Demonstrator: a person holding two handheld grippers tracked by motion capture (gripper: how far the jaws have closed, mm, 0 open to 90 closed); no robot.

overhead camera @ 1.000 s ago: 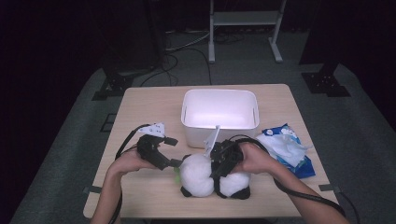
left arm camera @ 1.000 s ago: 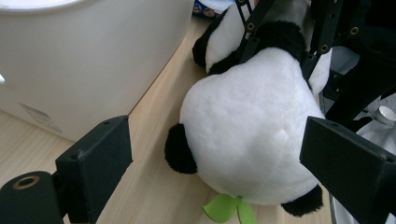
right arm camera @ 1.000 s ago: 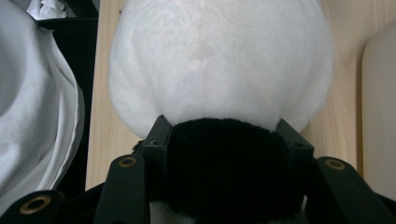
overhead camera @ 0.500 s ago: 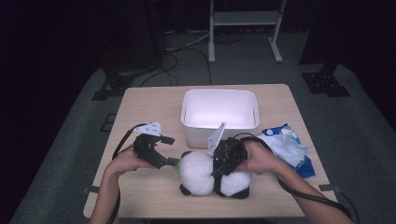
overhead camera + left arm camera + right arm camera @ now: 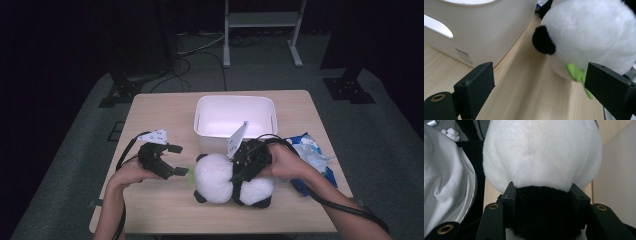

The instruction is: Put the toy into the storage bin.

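A plush panda (image 5: pixel 227 179) lies on the pale wooden table (image 5: pixel 165 112), just in front of the white plastic bin (image 5: pixel 235 116). Its fur is fluffy and white on the round head and rump, with black limbs and a black band between. Its long axis runs across the table, head toward the left gripper (image 5: pixel 172 161), rump toward the person's right arm. A small bright green scrap (image 5: pixel 190 173) sticks out at the head's left side.

The right gripper (image 5: pixel 239 172) comes down on the toy's middle; in the right gripper view its two black jaws stand on either side of the black band (image 5: pixel 544 212) and press into the fur, so the tongs are clamped on the panda. That view also shows crumpled white cloth (image 5: pixel 446 182) to one side.

The left gripper's jaws stand wide apart beside the head with nothing between the pads. The left gripper view shows a round black ear (image 5: pixel 543 40), the green piece (image 5: pixel 576 73) close up, and a handle slot and small label on the smooth bin wall (image 5: pixel 486 30).

The high view shows a crinkly blue-and-white packet (image 5: pixel 312 155) to the toy's right.
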